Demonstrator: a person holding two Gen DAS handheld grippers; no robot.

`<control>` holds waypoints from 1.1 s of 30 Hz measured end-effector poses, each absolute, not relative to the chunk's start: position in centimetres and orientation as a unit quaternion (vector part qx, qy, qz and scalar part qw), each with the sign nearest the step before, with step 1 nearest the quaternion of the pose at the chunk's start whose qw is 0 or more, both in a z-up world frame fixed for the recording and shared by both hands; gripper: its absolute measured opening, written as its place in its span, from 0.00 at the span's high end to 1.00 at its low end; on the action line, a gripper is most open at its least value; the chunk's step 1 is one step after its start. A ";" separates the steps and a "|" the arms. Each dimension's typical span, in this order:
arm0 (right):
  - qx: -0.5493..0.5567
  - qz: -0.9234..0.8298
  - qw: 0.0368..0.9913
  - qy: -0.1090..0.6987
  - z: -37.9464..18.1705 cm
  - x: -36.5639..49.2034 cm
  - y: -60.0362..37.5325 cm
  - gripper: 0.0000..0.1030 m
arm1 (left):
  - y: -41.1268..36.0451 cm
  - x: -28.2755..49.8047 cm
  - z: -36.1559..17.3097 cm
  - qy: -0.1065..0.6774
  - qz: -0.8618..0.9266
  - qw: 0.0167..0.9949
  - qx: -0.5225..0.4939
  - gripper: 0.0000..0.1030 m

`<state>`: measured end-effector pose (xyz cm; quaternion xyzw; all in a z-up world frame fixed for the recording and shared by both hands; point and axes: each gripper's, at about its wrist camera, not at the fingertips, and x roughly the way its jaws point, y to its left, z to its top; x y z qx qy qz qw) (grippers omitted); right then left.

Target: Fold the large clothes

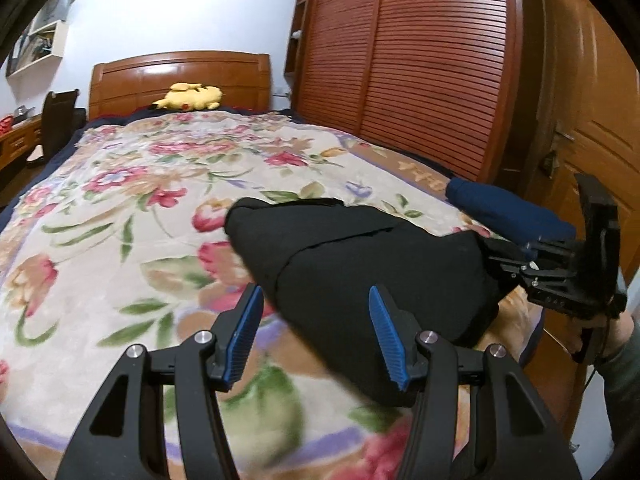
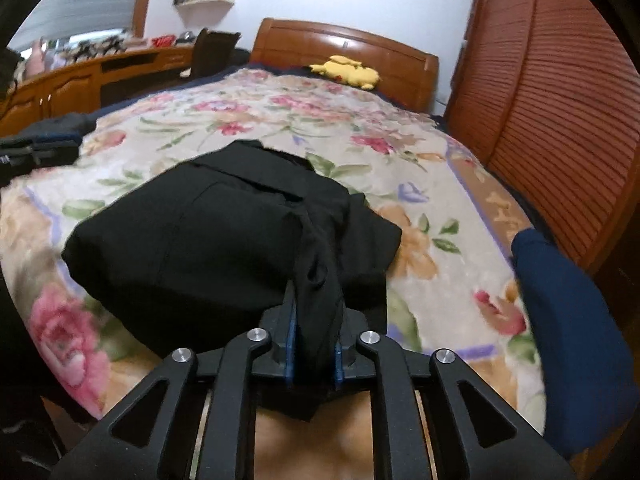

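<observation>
A folded black garment (image 1: 360, 264) lies on the floral bedspread near the foot of the bed; it also fills the middle of the right wrist view (image 2: 208, 240). My left gripper (image 1: 316, 332) is open and empty, its blue pads at the garment's near edge. My right gripper (image 2: 314, 332) is shut on a bunched fold of the black garment at its near right corner. In the left wrist view the right gripper (image 1: 508, 264) shows at the garment's right end.
A dark blue folded garment (image 2: 572, 320) lies at the bed's right edge (image 1: 504, 212). Dark clothes (image 2: 44, 140) are piled at the bed's left side. A yellow plush toy (image 1: 188, 98) sits by the headboard. A slatted wooden wardrobe (image 1: 420, 60) stands along the right.
</observation>
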<state>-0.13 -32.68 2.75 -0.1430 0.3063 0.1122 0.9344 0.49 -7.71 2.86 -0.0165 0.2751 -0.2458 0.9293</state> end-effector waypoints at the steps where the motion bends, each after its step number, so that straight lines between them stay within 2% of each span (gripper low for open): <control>1: -0.132 0.107 0.936 0.309 3.0 -0.2 -32.9 0.70 | -7.8 0.5 2.6 0.275 -0.248 0.929 -0.014 0.47; 2: -0.124 0.103 0.937 0.311 3.3 -0.3 -33.1 0.58 | -7.9 0.6 2.3 0.274 -0.249 0.929 -0.012 0.48; 3: -0.116 0.099 0.938 0.310 3.9 -0.5 -33.4 0.50 | -7.9 0.6 2.0 0.274 -0.248 0.929 -0.010 0.48; 6: -0.106 0.086 0.946 0.294 5.8 -0.9 -33.7 0.43 | -7.4 0.7 1.5 0.270 -0.244 0.932 -0.008 0.48; 12: -0.124 0.086 0.956 0.251 9.0 -1.0 -30.7 0.41 | -6.5 1.0 0.8 0.268 -0.236 0.934 0.002 0.47; 19: -0.161 0.116 0.944 0.262 7.6 1.0 -25.6 0.41 | -5.8 1.2 0.5 0.270 -0.233 0.934 0.002 0.48; 20: -0.159 0.121 0.942 0.268 7.2 1.4 -25.3 0.43 | -5.7 1.2 0.5 0.270 -0.233 0.934 0.001 0.47; 22: -0.161 0.123 0.936 0.289 6.2 1.9 -24.8 0.64 | -5.6 1.2 0.4 0.271 -0.232 0.934 -0.001 0.48; 23: -0.164 0.125 0.930 0.303 5.6 2.2 -24.7 0.78 | -5.6 1.3 0.4 0.272 -0.233 0.934 -0.002 0.48; 27: -0.152 0.116 0.917 0.350 2.2 2.2 -26.0 0.82 | -5.7 1.2 0.3 0.273 -0.233 0.933 0.003 0.48; 30: -0.145 0.111 0.908 0.376 -1.0 2.4 -26.7 0.89 | -6.0 1.3 0.2 0.274 -0.233 0.933 0.006 0.47; 33: -0.150 0.098 0.909 0.376 -2.5 2.5 -26.4 0.89 | -6.2 1.2 0.0 0.276 -0.234 0.932 0.006 0.47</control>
